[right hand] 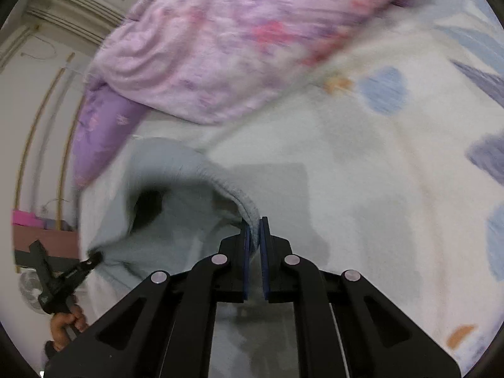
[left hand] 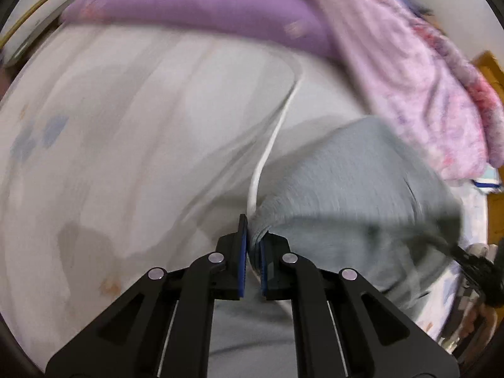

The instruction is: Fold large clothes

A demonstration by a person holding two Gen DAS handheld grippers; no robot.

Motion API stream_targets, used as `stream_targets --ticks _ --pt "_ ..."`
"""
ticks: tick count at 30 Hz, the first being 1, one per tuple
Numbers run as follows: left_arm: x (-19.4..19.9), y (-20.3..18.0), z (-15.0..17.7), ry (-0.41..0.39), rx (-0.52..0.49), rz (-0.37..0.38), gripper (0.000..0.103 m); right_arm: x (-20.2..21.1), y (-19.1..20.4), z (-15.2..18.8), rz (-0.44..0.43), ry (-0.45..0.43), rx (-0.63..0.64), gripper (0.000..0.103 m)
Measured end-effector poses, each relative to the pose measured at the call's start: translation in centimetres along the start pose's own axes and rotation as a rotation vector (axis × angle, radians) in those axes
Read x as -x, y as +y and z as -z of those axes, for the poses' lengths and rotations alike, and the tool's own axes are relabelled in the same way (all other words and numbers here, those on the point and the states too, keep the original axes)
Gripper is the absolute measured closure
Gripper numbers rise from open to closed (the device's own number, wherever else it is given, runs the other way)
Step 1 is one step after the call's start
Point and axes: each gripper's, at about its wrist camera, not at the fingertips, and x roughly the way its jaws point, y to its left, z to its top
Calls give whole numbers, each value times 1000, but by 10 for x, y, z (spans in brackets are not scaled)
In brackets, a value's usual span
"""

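— Sweatshirt (left hand: 362,195), that grey thing, is it? It's on the bed (left hand: 126,110), near the pink blanket (left hand: 409,72) and the purple pillow (left hand: 195,9).

— Some large grey garment, yes; I can't tell exactly what kind. It looks soft and thick, like fleece, with a ribbed hem. I'd guess light enough to lift but floppy, so it will sag and droop between whatever two points you hold.

— So where should you take it?

— Along the thick edge, at two spread corners. That band gives more to bite on than the thin body cloth, and it shouldn't slip out easily.

— And the tongs?

— The left tongs (left hand: 253,245) are pinched tight on a fold of the grey edge; the cloth bunches up right between the blue pads (left hand: 242,252). There's a white cord (left hand: 271,145) running along the bed just beside that fold, seemingly not caught.

— The other side?

— The right tongs (right hand: 254,242) are clamped the same way, closed on the rolled hem. Seen from there, the left tongs (right hand: 94,256) grip the far end of the same edge, with the cloth hanging open between them like a mouth.

— Both holding, then.

— Both holding, well apart.
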Motion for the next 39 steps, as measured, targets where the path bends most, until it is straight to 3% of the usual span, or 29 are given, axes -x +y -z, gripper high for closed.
stream_targets --ticks 4,5,7,8,10,12,14,16,20,24,27,31,32,33,34,35,36,39 --pt "-45 44 32 142 156 18 96 -32 -46 35 58 92 -109 97" --pt "-52 48 38 163 176 34 96 -42 -59 43 38 104 -149 96" --pt "-58 56 41 157 227 54 86 -45 -70 48 -19 101 -221 92" --pt "-56 57 40 159 256 81 80 -39 -69 46 -29 97 -244 86" --pt "-49 59 40 179 265 110 45 -26 -60 38 12 91 -211 73" --pt "-31 54 35 185 231 128 41 -11 -47 31 47 98 -154 52" --pt "-13 49 30 180 187 136 38 2 -30 24 63 105 -56 43" --pt "2 46 26 174 166 142 37 11 -15 19 99 96 28 42" --pt "13 32 6 102 152 177 25 3 15 -1 45 71 109 36" --pt "-36 -5 -26 113 47 171 25 -50 53 -26 -1 115 170 36" --pt "-72 -35 -41 141 -55 105 25 -88 79 -36 -33 167 212 36" --pt "-115 -68 -45 173 -189 1 25 -127 102 -41 11 214 298 36" --pt "-121 -70 -45 171 -192 -15 25 -136 103 -40 5 230 302 36" --pt "-124 -72 -44 157 -195 -29 26 -141 101 -38 -6 248 298 46" --pt "-123 -75 -43 138 -208 -31 42 -145 101 -37 -19 259 293 56" --pt "-119 -80 -41 120 -250 6 60 -147 102 -35 -17 257 300 79" --pt "-117 -85 -40 123 -275 29 92 -144 104 -34 -15 237 318 99" --pt "-98 -94 -37 76 -324 30 97 -111 111 -27 -36 137 356 99"
